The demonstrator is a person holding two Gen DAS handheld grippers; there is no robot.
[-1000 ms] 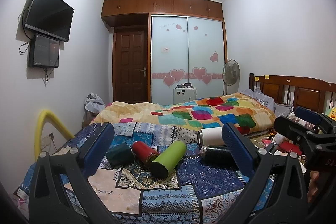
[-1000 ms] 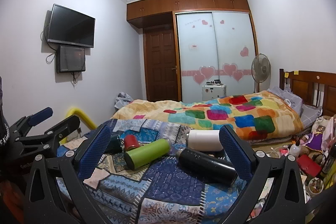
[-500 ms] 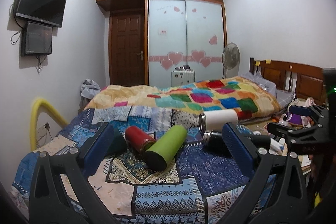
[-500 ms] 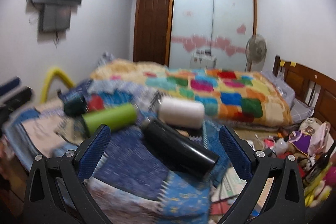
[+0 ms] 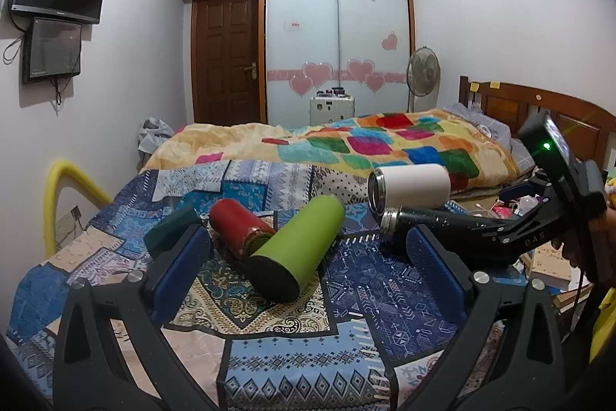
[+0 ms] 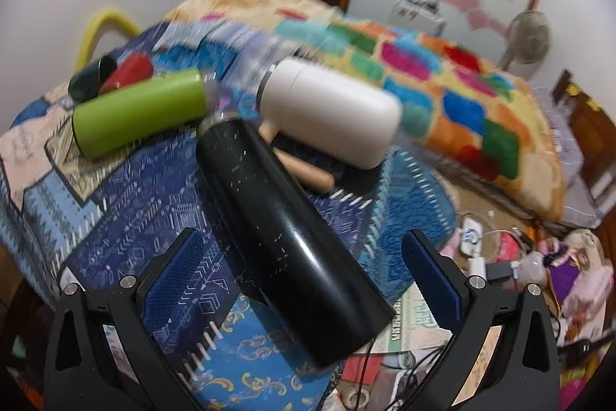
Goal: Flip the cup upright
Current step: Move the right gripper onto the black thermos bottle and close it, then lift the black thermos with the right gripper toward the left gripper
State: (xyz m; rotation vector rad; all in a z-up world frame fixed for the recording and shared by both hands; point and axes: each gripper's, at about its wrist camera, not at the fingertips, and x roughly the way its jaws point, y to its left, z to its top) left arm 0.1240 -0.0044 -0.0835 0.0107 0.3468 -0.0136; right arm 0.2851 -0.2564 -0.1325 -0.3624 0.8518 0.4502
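Several cups lie on their sides on a patterned blue cloth (image 5: 346, 295). A black cup (image 6: 285, 234) lies closest to my right gripper (image 6: 302, 280), which is open with its jaws on either side of the cup's base, not touching. A white cup (image 6: 331, 114) lies just beyond it, and a green cup (image 6: 138, 110) to the left. In the left wrist view the green cup (image 5: 296, 249) lies ahead, with a red cup (image 5: 238, 230), a dark green cup (image 5: 169, 230), the white cup (image 5: 410, 187) and the black cup (image 5: 419, 222). My left gripper (image 5: 308, 272) is open and empty, held back.
A wooden handle (image 6: 304, 172) lies between the black and white cups. A colourful blanket (image 5: 385, 145) covers the bed behind. Clutter (image 6: 500, 257) lies on the floor to the right. A yellow tube (image 5: 57, 191) stands at the left. The right gripper's body (image 5: 539, 218) reaches in from the right.
My right gripper has moved forward and down until its open jaws straddle the black cup's base. My left gripper has shifted slightly closer to the cups.
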